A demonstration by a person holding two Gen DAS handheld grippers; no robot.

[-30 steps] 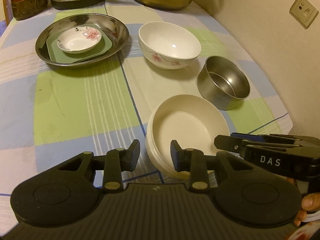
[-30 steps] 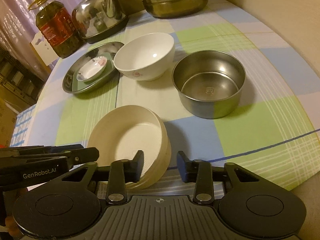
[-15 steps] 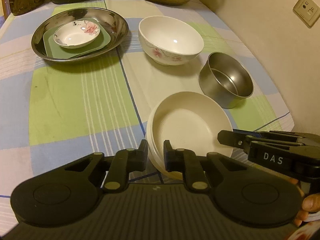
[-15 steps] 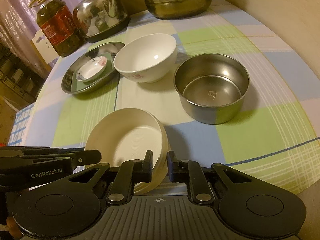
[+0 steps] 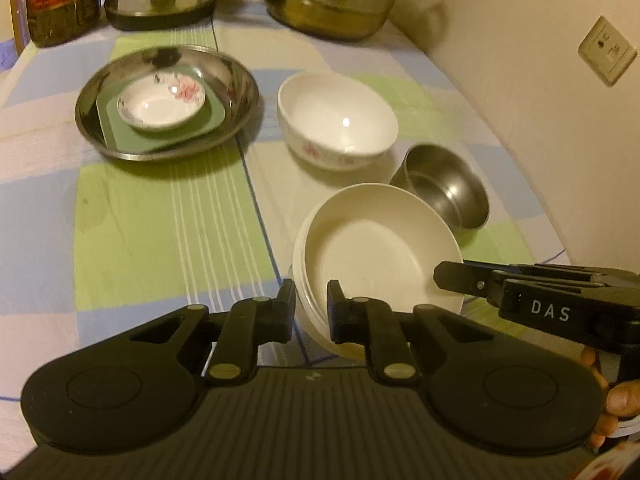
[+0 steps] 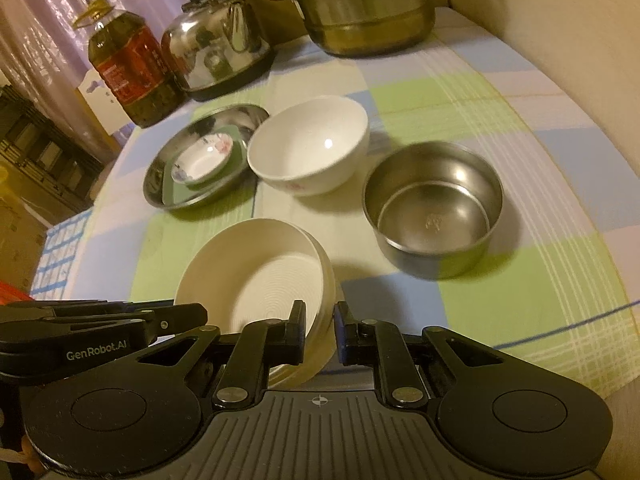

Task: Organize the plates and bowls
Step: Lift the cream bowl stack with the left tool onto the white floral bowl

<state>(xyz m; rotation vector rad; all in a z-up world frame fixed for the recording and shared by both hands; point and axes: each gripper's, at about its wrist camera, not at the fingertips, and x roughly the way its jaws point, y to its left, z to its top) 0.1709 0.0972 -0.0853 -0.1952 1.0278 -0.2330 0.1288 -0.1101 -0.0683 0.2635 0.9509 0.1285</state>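
A stack of cream plates point(image 5: 380, 256) point(image 6: 264, 280) is held between both grippers, tilted and raised off the checked tablecloth. My left gripper point(image 5: 311, 304) is shut on its left rim. My right gripper point(image 6: 320, 324) is shut on its right rim. Behind it stand a white flowered bowl point(image 5: 338, 126) point(image 6: 310, 148) and a steel bowl point(image 5: 444, 192) point(image 6: 434, 204). A steel dish point(image 5: 236, 80) point(image 6: 160, 176) at the back left holds a green square plate point(image 5: 212, 116) with a small flowered saucer point(image 5: 162, 104) point(image 6: 204, 158) on it.
An oil bottle point(image 6: 132, 76), a steel kettle point(image 6: 218, 44) and a large brass steamer pot point(image 6: 364, 4) line the back of the table. A wall with a socket point(image 5: 606, 50) runs along the right side. The table's right edge curves close to the steel bowl.
Both grippers closed onto the rims of the plate stack, then lifted and tilted it. Both cameras rose, so the back of the table shows more.
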